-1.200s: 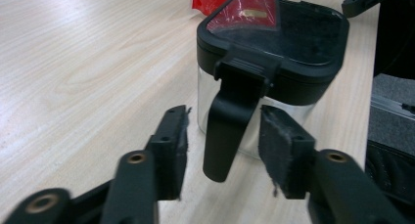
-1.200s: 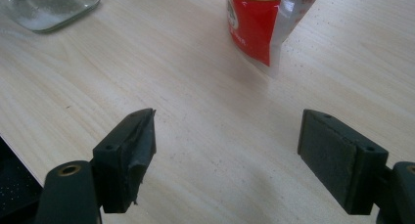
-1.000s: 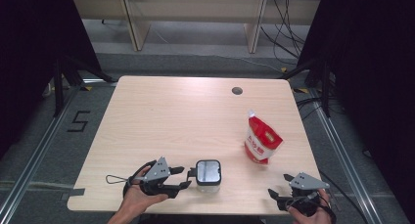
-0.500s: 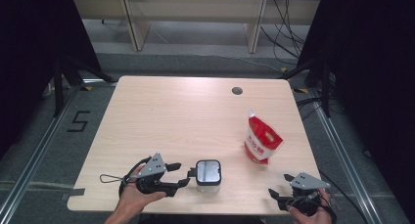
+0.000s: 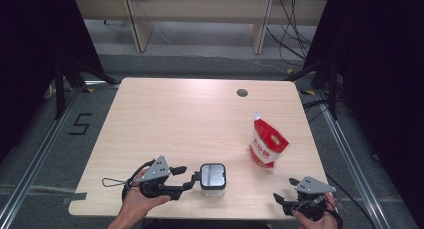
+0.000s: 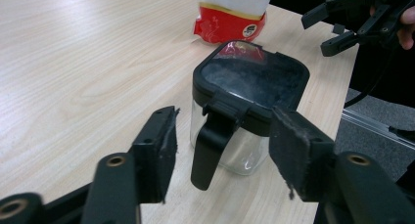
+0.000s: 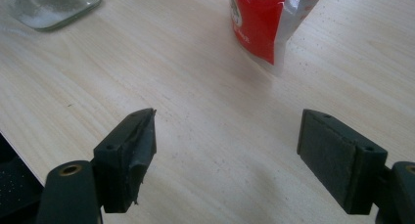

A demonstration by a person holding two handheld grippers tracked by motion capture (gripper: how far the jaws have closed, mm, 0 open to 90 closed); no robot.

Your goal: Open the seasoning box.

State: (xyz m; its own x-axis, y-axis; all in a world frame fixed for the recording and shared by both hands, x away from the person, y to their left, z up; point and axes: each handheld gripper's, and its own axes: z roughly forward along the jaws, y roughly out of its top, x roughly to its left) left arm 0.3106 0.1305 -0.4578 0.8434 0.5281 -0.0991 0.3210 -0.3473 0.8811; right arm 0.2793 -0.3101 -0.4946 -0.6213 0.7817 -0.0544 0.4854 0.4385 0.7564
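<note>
A small clear glass jar (image 5: 213, 176) with a black flip lid stands near the table's front edge. In the left gripper view the jar (image 6: 252, 79) shows its black handle tab (image 6: 208, 145) hanging down toward me. My left gripper (image 5: 189, 175) is open just left of the jar, its fingertips (image 6: 156, 150) flanking the tab without touching it. A red and white sugar pouch (image 5: 267, 141) stands upright to the right. My right gripper (image 5: 281, 201) is open at the front right corner, empty (image 7: 235, 145), with the pouch (image 7: 264, 23) ahead of it.
The light wooden table (image 5: 175, 119) has a round cable hole (image 5: 242, 93) at its back right. The front edge lies close under both hands. A dark floor with rails surrounds the table. The jar's base (image 7: 54, 6) appears at the upper left of the right gripper view.
My left gripper has drawn back slightly to the left, staying open by the jar. The right gripper, jar and pouch have hardly moved.
</note>
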